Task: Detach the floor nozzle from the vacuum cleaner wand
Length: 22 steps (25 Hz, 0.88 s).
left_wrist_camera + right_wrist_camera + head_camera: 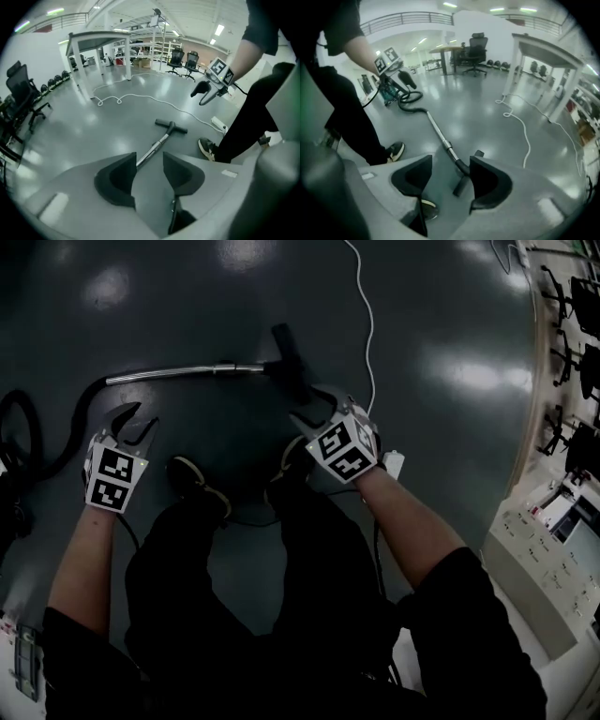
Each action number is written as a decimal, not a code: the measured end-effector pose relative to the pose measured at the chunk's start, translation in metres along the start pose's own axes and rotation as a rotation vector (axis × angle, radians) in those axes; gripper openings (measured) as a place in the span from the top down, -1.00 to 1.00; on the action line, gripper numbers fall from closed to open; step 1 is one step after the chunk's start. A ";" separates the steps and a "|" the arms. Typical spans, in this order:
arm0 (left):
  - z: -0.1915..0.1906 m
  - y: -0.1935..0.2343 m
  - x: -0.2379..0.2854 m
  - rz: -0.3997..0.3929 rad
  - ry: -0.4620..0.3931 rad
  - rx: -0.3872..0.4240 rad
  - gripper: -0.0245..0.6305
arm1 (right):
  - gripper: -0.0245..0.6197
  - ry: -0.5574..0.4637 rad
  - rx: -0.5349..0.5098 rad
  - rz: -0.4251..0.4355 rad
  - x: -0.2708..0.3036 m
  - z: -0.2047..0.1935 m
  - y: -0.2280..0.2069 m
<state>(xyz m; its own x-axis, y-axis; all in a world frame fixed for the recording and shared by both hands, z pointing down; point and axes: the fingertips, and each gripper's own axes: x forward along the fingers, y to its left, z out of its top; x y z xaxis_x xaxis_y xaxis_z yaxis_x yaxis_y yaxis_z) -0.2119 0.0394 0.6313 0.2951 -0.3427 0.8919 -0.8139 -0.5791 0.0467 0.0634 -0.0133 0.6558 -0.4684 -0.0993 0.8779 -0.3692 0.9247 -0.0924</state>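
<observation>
The wand (183, 372) is laid across the floor (450, 446), with the floor nozzle (292, 357) joined at its right end. A hose (89, 395) is joined at its left end and seemingly led off leftward. A cable (368, 324) is run just right of the nozzle.

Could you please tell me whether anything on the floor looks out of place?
The vacuum wand lies flat on the floor, floor nozzle still attached, and a loose white cable snakes past it: a possible trip hazard.
</observation>
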 end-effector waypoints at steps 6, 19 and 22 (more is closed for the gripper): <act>0.088 -0.023 -0.179 0.129 -0.150 -0.115 0.38 | 0.15 -0.125 0.346 -0.119 -0.183 0.032 0.004; 0.197 -0.092 -0.452 0.215 -0.616 -0.219 0.40 | 0.15 -0.462 0.392 -0.137 -0.417 0.169 0.146; 0.199 -0.135 -0.492 0.164 -0.680 -0.172 0.43 | 0.17 -0.532 0.361 -0.157 -0.461 0.190 0.186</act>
<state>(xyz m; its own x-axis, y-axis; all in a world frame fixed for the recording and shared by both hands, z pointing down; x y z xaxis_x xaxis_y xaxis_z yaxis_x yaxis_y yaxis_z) -0.1476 0.1389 0.0964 0.3632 -0.8326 0.4183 -0.9252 -0.3754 0.0561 0.0575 0.1348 0.1448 -0.6858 -0.4761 0.5505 -0.6677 0.7126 -0.2155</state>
